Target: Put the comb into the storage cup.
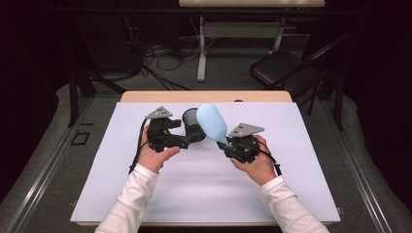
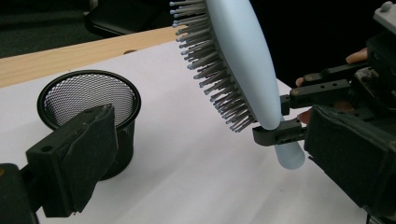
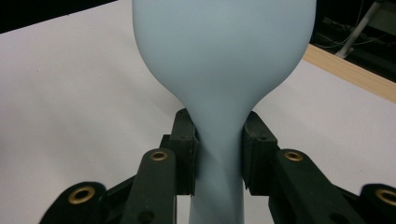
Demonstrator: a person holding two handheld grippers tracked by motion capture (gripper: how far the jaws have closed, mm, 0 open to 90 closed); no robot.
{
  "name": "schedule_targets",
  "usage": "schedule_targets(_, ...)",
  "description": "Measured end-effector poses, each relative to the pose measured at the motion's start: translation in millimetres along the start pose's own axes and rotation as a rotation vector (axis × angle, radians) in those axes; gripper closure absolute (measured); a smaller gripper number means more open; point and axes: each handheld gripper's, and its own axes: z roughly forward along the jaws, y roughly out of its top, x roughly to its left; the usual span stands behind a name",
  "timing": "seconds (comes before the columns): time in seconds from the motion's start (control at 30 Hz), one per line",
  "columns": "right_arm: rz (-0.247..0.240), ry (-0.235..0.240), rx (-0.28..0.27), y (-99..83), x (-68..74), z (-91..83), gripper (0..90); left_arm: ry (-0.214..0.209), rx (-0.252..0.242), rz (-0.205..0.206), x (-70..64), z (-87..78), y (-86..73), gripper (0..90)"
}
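Right gripper pinches the handle of the pale blue hairbrush, held raised beside the black mesh cup. Left gripper has its jaws spread around that cup.

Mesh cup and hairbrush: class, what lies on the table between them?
Nothing: in the left gripper view, bare white table cover separates the mesh cup from the hairbrush, which the right tool holds up by its handle.
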Motion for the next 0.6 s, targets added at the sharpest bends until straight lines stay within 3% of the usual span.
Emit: schedule_targets(0.6,-0.016,0.002,-0.019,-4.0,8.4,3.9,69.6,-0.017,0.002,-0.017,-3.7,16.4,11.5,5.3)
